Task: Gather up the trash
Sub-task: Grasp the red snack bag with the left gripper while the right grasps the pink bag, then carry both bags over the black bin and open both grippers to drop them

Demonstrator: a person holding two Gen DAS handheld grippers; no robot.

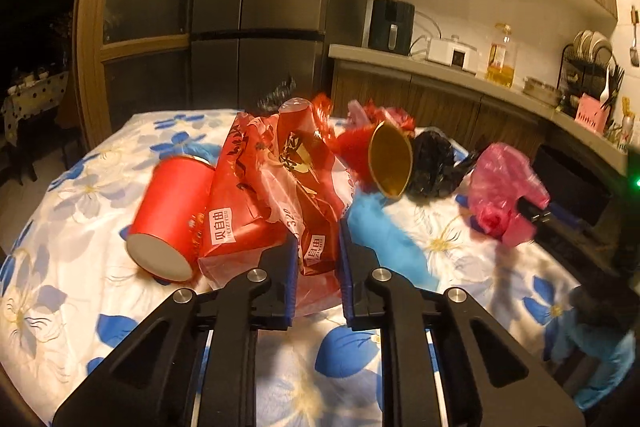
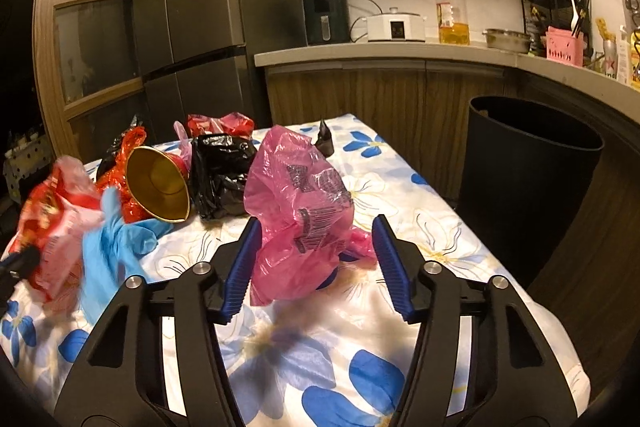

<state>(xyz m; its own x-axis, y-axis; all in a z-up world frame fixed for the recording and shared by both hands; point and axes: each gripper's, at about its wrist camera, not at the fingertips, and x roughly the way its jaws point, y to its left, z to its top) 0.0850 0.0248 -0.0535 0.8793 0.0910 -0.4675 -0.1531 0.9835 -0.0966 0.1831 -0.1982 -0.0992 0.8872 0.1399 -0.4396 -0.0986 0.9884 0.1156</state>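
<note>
Glossy red snack wrapper [image 1: 280,195] pinched between left gripper [image 1: 318,267] fingers, beside a smooth red paper cup [image 1: 168,219] lying sideways, crinkled translucent pink bag [image 2: 304,211] between spread right gripper [image 2: 316,263] fingers, on the floral satin worktop [image 2: 420,227], cylindrical black bin [image 2: 528,187] right of it.

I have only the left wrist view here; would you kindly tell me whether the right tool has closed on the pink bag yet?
Observer: Not yet. The right tool is open, and the pink bag sits between its fingers, with a clear gap on the right side.
Operator: Thank you. Is there somewhere to drop it?
Observer: Yes, a black bin with an open top stands on the floor just past the right edge of the table.
Operator: Anything on the bag I should know about?
Observer: The side facing the right tool carries black printed blocks, like barcodes.
</note>
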